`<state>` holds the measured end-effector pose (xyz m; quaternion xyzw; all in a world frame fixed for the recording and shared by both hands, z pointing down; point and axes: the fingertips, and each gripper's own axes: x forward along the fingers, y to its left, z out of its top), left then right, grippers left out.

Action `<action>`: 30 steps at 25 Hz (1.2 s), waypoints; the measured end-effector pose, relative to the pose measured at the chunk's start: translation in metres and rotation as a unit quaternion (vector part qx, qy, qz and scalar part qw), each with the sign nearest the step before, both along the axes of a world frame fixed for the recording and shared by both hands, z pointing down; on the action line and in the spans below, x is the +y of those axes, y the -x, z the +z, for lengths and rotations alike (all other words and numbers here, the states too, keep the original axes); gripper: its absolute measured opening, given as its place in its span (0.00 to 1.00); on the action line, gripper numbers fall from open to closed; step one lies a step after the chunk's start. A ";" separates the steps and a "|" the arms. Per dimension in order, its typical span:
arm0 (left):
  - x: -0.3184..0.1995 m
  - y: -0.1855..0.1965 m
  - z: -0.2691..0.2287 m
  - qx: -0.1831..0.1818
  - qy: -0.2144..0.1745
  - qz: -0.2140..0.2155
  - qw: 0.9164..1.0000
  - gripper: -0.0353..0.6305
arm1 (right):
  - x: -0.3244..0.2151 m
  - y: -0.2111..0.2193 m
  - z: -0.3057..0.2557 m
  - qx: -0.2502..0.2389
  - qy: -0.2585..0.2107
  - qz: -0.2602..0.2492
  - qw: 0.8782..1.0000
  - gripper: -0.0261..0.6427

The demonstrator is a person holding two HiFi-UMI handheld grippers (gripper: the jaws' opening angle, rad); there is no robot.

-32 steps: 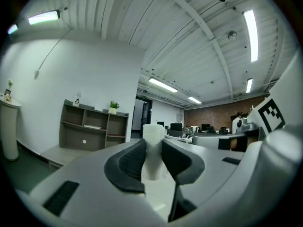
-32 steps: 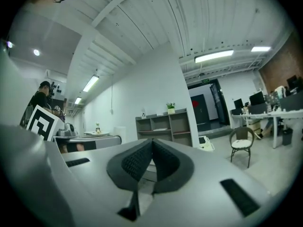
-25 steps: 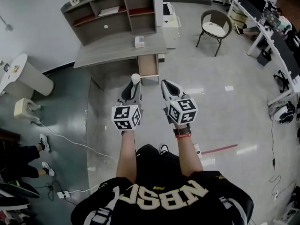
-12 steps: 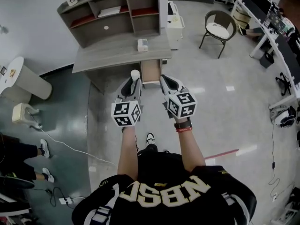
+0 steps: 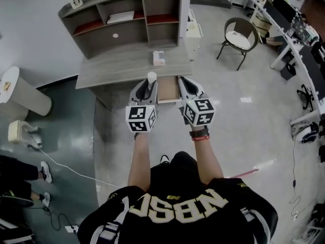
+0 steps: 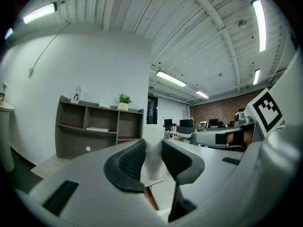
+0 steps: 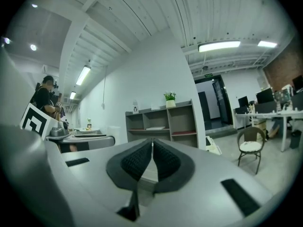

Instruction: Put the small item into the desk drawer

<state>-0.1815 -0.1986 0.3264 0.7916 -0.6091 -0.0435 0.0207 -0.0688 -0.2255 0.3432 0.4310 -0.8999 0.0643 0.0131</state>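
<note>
A small white cylinder (image 5: 151, 78) stands upright between the pads of my left gripper (image 5: 148, 86), which is shut on it; in the left gripper view the same white cylinder (image 6: 153, 143) fills the gap in my left gripper (image 6: 152, 161). My right gripper (image 5: 184, 82) hangs beside it with nothing held, and in its own view the right gripper (image 7: 152, 151) has its pads meeting. The open desk drawer (image 5: 167, 92), wood-coloured inside, shows just beyond and between the two grippers, under the grey desk (image 5: 122, 65).
A shelf hutch (image 5: 122, 19) tops the desk, and a small white box (image 5: 159, 58) sits on the desktop. A white cabinet (image 5: 194, 30) stands right of the desk, a chair (image 5: 239, 34) farther right. A round white table (image 5: 15, 88) and a floor cable (image 5: 61, 159) lie left.
The person has walked up to the desk, so it sits closer. Both grippers, the left still holding the cylinder, now reach the open drawer's front.
</note>
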 end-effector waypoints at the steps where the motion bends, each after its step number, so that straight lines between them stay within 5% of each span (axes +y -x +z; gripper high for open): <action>1: -0.006 0.002 0.006 0.002 0.005 0.003 1.000 0.24 | -0.005 0.003 0.006 -0.001 0.007 0.001 1.000 0.06; 20: -0.153 -0.009 0.103 0.013 0.102 0.007 0.995 0.24 | -0.151 0.007 0.078 0.014 0.080 -0.032 0.996 0.05; 30: -0.191 -0.022 0.190 -0.004 0.191 0.025 0.981 0.24 | -0.190 0.000 0.148 0.017 0.154 -0.033 0.987 0.05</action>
